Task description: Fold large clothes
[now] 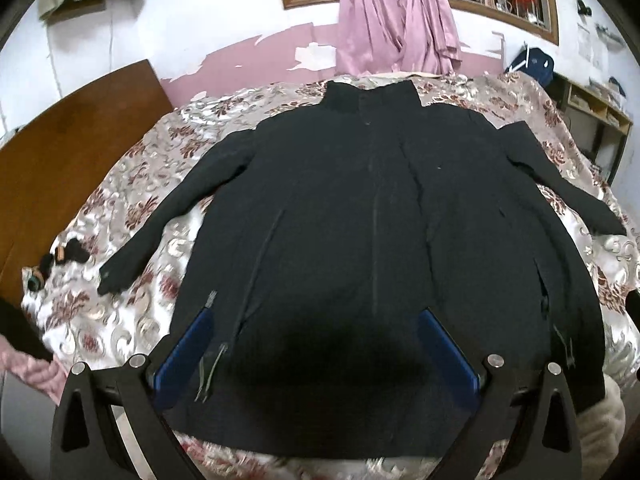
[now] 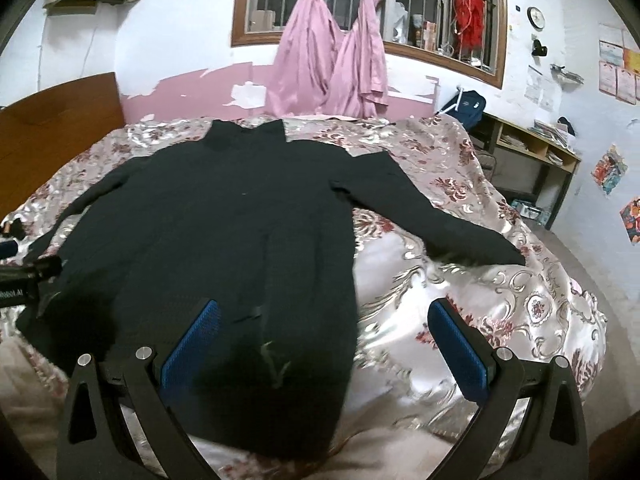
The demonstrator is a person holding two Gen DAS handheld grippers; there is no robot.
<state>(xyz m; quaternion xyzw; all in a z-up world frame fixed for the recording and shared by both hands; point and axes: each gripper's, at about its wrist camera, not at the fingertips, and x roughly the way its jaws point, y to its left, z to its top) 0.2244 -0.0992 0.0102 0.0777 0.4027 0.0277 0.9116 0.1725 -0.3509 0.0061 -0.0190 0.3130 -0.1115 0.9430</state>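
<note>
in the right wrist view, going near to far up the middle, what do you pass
right gripper with its blue pads spread → black jacket lying flat → its collar → floral bedspread far edge → pink curtains → barred window

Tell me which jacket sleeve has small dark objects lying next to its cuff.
The sleeve stretching toward the wooden headboard; small dark objects lie beside its cuff. The other sleeve has only bedspread nearby.

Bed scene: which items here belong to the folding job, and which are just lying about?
Job:
- black jacket, spread flat, sleeves out
- bedspread under it, the work surface
- left gripper and right gripper, both open, holding nothing

Lying about:
- small dark items at the bed's left edge
- pink curtains
- blue backpack
- shelf
</note>
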